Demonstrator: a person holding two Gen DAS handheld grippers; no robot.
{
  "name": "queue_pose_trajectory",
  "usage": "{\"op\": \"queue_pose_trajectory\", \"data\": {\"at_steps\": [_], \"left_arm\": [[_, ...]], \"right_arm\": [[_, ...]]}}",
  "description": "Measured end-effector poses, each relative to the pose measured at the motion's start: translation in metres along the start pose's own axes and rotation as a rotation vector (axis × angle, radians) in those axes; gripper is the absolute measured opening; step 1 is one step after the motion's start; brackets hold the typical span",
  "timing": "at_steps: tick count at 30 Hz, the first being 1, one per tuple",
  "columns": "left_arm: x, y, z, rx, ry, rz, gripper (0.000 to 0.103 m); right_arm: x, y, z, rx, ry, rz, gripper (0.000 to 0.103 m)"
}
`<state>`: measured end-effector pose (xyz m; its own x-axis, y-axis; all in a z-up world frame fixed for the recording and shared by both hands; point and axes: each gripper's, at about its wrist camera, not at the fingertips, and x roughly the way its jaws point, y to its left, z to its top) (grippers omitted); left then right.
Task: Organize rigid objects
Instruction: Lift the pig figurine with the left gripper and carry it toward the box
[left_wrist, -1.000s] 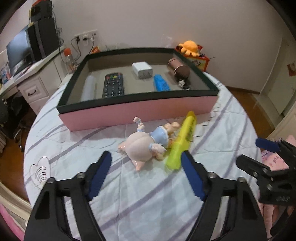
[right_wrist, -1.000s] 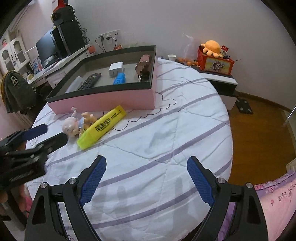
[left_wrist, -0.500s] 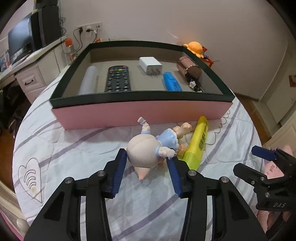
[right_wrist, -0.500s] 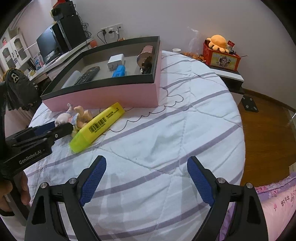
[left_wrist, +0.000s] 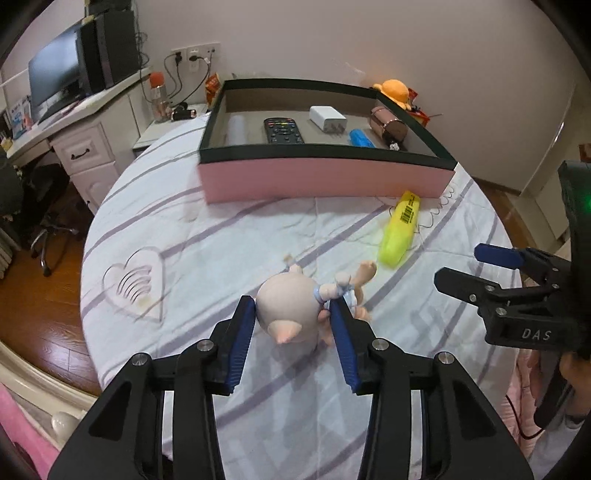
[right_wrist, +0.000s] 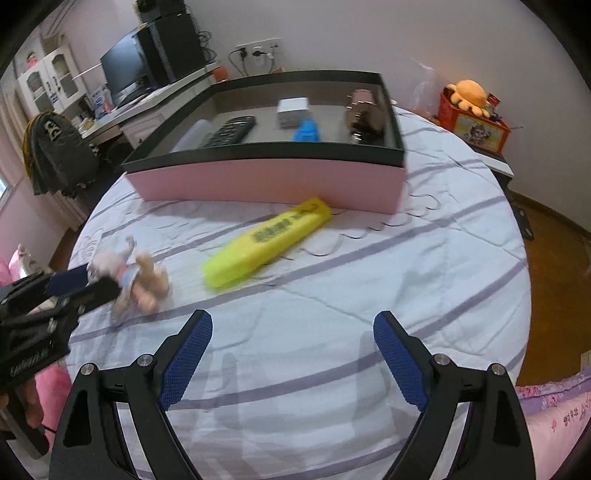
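A pink pig doll (left_wrist: 288, 299) in a blue outfit sits between the blue pads of my left gripper (left_wrist: 291, 303). The jaws are closing and both pads press on its body. In the right wrist view the doll (right_wrist: 129, 273) hangs blurred at the left gripper (right_wrist: 85, 284). A yellow highlighter (left_wrist: 400, 229) lies on the striped cloth in front of the pink box (left_wrist: 325, 177). My right gripper (right_wrist: 293, 325) stands open and empty, short of the highlighter (right_wrist: 266, 240).
The dark-rimmed box (right_wrist: 266, 177) holds a remote (left_wrist: 282, 130), a white charger (left_wrist: 328, 119), a blue item (left_wrist: 361, 138), a copper cylinder (left_wrist: 388, 125) and a white roll (left_wrist: 236, 129). A desk with a monitor (left_wrist: 55, 88) stands left. An orange plush (right_wrist: 469, 92) sits far right.
My left gripper closed on the pig doll and drew it away from the box and the highlighter. My right gripper, still open, came closer to the highlighter.
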<state>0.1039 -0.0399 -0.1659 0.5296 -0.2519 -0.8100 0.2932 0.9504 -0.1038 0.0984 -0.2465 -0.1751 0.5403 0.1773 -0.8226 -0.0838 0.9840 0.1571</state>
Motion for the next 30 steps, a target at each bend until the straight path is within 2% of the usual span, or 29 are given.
{"op": "queue_pose_trajectory", "data": {"at_steps": [9, 11, 12, 13, 15, 17, 19, 23, 25, 27, 30], "left_arm": [[0.013, -0.002, 0.026, -0.026, -0.057, -0.001, 0.045], [0.019, -0.004, 0.033, -0.038, -0.056, -0.005, 0.055], [0.021, -0.004, 0.036, -0.048, -0.061, -0.003, 0.069], [0.020, -0.004, 0.037, -0.063, -0.066, 0.011, 0.078], [0.011, -0.003, 0.034, -0.097, -0.094, 0.009, 0.091], [0.002, -0.001, 0.026, -0.131, -0.129, 0.005, 0.097], [-0.007, -0.003, 0.016, -0.173, -0.161, 0.044, 0.099], [0.002, -0.013, 0.005, -0.149, -0.110, 0.093, 0.101], [0.011, -0.012, 0.003, -0.167, -0.065, 0.112, 0.100], [0.011, -0.010, 0.003, -0.173, -0.065, 0.109, 0.100], [0.004, -0.009, -0.003, -0.154, -0.077, 0.152, 0.100]], "right_arm": [[-0.004, 0.009, -0.006, -0.016, 0.006, 0.008, 0.091], [-0.003, 0.005, -0.006, -0.012, 0.011, 0.001, 0.091], [-0.003, 0.003, -0.006, -0.010, 0.012, -0.001, 0.091], [-0.003, 0.001, -0.006, -0.005, 0.013, -0.003, 0.091], [-0.001, -0.002, -0.006, 0.000, 0.015, -0.003, 0.091], [-0.001, -0.004, -0.005, 0.003, 0.016, 0.000, 0.091], [0.000, -0.008, -0.005, 0.009, 0.014, 0.004, 0.090], [0.003, -0.013, -0.003, 0.015, 0.013, 0.007, 0.091], [0.003, -0.015, -0.003, 0.014, 0.015, 0.008, 0.091], [0.003, -0.015, -0.004, 0.011, 0.018, 0.013, 0.091], [0.004, -0.017, -0.007, 0.005, 0.026, 0.019, 0.091]]}}
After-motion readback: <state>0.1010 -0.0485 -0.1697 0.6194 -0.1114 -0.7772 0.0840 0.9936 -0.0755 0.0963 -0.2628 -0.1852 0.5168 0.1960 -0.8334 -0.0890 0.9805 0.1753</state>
